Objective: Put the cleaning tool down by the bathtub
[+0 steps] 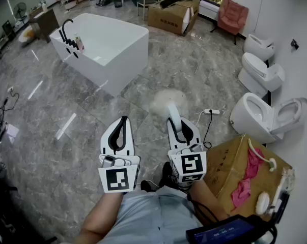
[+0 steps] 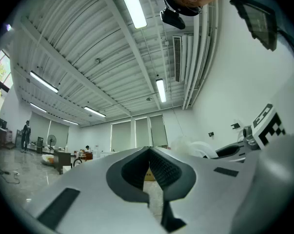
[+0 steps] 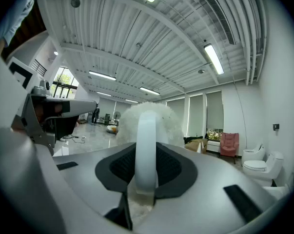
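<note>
My right gripper (image 1: 175, 122) is shut on the white handle (image 3: 147, 145) of the cleaning tool. Its fluffy white head (image 1: 167, 101) sticks out beyond the jaws, above the marble floor. In the right gripper view the handle runs up between both pads, with the fluffy head (image 3: 149, 115) behind it. My left gripper (image 1: 123, 121) is level with the right one and to its left. It is shut with nothing in it, and its pads meet at the tip (image 2: 149, 150). The white bathtub (image 1: 105, 47) stands some way ahead to the left, well apart from both grippers.
Three white toilets (image 1: 265, 117) line the right wall. A cardboard box (image 1: 233, 166) holding a pink cloth and brushes sits at my right. A power strip with its cable (image 1: 212, 112) lies on the floor ahead. A larger box (image 1: 172, 17) and a pink chair (image 1: 232, 14) stand far back.
</note>
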Demonstrator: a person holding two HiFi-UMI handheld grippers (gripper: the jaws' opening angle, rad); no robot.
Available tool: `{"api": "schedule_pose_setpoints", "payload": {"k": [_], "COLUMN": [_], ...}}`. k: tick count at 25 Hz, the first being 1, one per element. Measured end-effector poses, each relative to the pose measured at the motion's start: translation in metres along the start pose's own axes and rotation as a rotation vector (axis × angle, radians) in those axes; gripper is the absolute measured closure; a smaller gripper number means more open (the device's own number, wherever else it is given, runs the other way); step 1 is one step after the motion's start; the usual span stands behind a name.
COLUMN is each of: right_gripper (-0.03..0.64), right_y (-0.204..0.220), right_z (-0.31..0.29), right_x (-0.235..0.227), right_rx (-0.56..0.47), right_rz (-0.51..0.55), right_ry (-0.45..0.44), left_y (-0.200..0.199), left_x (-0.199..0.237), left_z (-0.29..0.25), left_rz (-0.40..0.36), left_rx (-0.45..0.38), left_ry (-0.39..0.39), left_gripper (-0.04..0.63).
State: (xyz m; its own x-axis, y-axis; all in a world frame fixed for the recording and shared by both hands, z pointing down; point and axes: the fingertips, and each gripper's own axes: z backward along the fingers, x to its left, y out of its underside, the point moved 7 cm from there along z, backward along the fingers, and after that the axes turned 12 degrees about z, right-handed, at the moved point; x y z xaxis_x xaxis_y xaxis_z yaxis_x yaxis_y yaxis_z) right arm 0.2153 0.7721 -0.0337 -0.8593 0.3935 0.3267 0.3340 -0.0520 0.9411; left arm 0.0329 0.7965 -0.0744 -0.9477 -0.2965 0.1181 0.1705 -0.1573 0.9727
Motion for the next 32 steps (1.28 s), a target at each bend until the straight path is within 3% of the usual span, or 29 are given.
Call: {"api": "schedule_pose_setpoints", "payload": {"k": [10,16,22,32], "right_gripper": [0.523,0.522,0.522,0.522], "right_y": [0.012,0.032,0.068,0.109], "right_z": [-0.001,-0.024,-0.077,-0.22], "right_x": [0.006,-0.017,-0.059,-0.153], "right_rx": [0.024,0.058,0.109,0.133], "right_rz": [-0.027,-0.071,-0.102,-0.168], "right_ry": [0.014,0.061,0.081,0.046], "left_y": [0.015,0.035,0.064,0.099], "left_x": [0.011,0.02,0.028,0.038], "left_z": [0.003,-0.019,-0.085,-0.248], "left_rz": [0.011,0.008,-0.001,-0.053], "left_rx": [0.034,0.087,0.119,0.172], "left_ry": [0.006,0.01,0.01,-0.003], "left_gripper": [0.578,0.578,0.578,0.578]}}
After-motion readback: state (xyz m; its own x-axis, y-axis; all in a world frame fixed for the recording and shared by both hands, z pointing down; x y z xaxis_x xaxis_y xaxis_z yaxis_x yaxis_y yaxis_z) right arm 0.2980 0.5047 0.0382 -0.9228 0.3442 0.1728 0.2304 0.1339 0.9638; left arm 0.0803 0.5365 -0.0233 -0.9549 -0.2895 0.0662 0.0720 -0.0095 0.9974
